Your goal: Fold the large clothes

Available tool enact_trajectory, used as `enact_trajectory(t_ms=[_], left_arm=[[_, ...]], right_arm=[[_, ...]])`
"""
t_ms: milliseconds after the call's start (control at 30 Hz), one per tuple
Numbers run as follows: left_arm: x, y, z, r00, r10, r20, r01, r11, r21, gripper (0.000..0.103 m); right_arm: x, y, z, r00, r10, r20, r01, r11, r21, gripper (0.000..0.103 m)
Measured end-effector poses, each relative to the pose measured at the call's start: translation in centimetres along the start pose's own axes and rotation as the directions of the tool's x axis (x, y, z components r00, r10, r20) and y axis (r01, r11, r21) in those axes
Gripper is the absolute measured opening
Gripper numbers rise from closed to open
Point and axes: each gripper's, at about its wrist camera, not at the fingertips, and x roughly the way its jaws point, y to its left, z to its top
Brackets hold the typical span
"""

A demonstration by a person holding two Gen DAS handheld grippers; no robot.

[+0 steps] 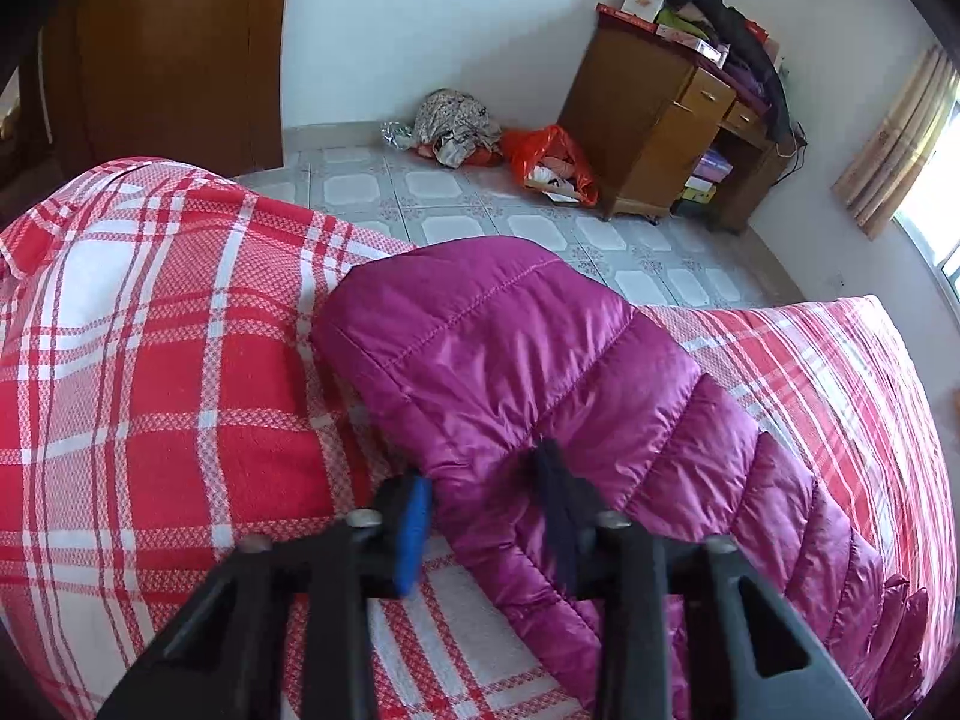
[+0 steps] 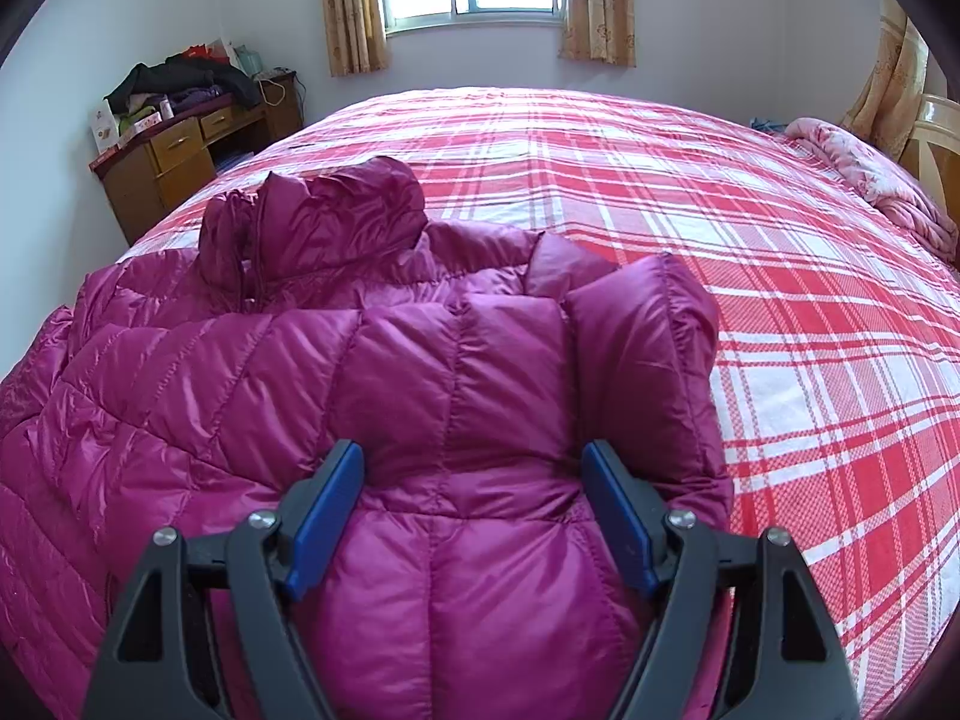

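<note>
A magenta quilted puffer jacket lies on a bed with a red and white plaid cover. In the right wrist view its collar points toward the window and a sleeve is folded across the body. My right gripper is open, its blue pads on either side of a padded fold of the jacket. In the left wrist view the jacket lies across the plaid cover. My left gripper is open around a fold at the jacket's edge; the right finger presses into the fabric.
A wooden desk piled with clothes and boxes stands by the wall, also in the right wrist view. An orange bag and a clothes heap lie on the tiled floor. A pink blanket sits at the bed's far right.
</note>
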Motion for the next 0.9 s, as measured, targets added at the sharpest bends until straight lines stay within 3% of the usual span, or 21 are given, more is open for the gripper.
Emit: enact_trajectory(t_ms=[167, 300, 367, 467, 567, 633, 700, 733, 767, 800, 867, 900], left_arm=[[0.2, -0.2, 0.3, 1.000, -0.018, 0.020, 0.017, 0.998, 0.053, 0.004], [-3.0, -1.7, 0.8, 0.992, -0.065, 0.108, 0.053, 0.993, 0.106, 0.003], [-6.0, -3.6, 0.5, 0.976, -0.127, 0.174, 0.096, 0.980, 0.177, 0.003], [-11.5, -7.5, -1.1, 0.930, -0.265, 0.256, 0.178, 0.931, 0.319, 0.003], [-17.0, -11.7, -4.2, 0.859, -0.436, 0.266, 0.276, 0.834, 0.477, 0.003], [-20.7, -14.7, -8.1, 0.796, -0.550, 0.254, 0.310, 0.730, 0.608, 0.003], [-22.9, -16.9, -12.0, 0.751, -0.631, 0.195, 0.343, 0.624, 0.702, 0.003], [-23.3, -17.6, -13.4, 0.739, -0.654, 0.163, 0.357, 0.585, 0.729, 0.003], [-23.8, -18.5, -15.9, 0.725, -0.681, 0.109, 0.376, 0.523, 0.765, 0.003], [-23.8, -19.3, -18.0, 0.720, -0.691, 0.070, 0.382, 0.479, 0.790, 0.003], [-23.2, -20.2, -21.9, 0.722, -0.692, 0.006, 0.383, 0.407, 0.829, 0.003], [-22.8, -20.5, -23.3, 0.729, -0.684, -0.023, 0.386, 0.383, 0.839, 0.003]], right_arm=[[0.1, 0.0, 0.0, 1.000, 0.000, 0.000, 0.000, 1.000, 0.001, 0.078], [0.0, 0.0, 0.0, 1.000, 0.000, -0.001, 0.000, 1.000, 0.002, 0.078], [0.1, 0.0, 0.0, 1.000, 0.001, -0.001, -0.001, 1.000, 0.003, 0.078], [0.1, -0.1, 0.0, 1.000, 0.003, 0.000, -0.003, 1.000, 0.005, 0.078], [0.2, 0.0, -0.1, 1.000, 0.004, 0.001, -0.004, 1.000, 0.008, 0.078], [0.1, -0.1, 0.0, 1.000, 0.006, 0.001, -0.006, 1.000, 0.009, 0.078], [0.1, -0.1, 0.0, 1.000, 0.009, 0.002, -0.009, 1.000, 0.014, 0.078], [0.1, -0.2, 0.0, 1.000, 0.011, 0.003, -0.011, 1.000, 0.017, 0.078], [0.1, -0.3, 0.0, 1.000, 0.014, 0.003, -0.014, 1.000, 0.020, 0.078], [0.1, -0.3, 0.0, 1.000, 0.018, 0.004, -0.018, 1.000, 0.025, 0.078], [0.1, -0.5, 0.0, 1.000, 0.023, 0.006, -0.023, 0.999, 0.034, 0.078], [0.1, -0.5, 0.0, 1.000, 0.027, 0.007, -0.027, 0.999, 0.038, 0.078]])
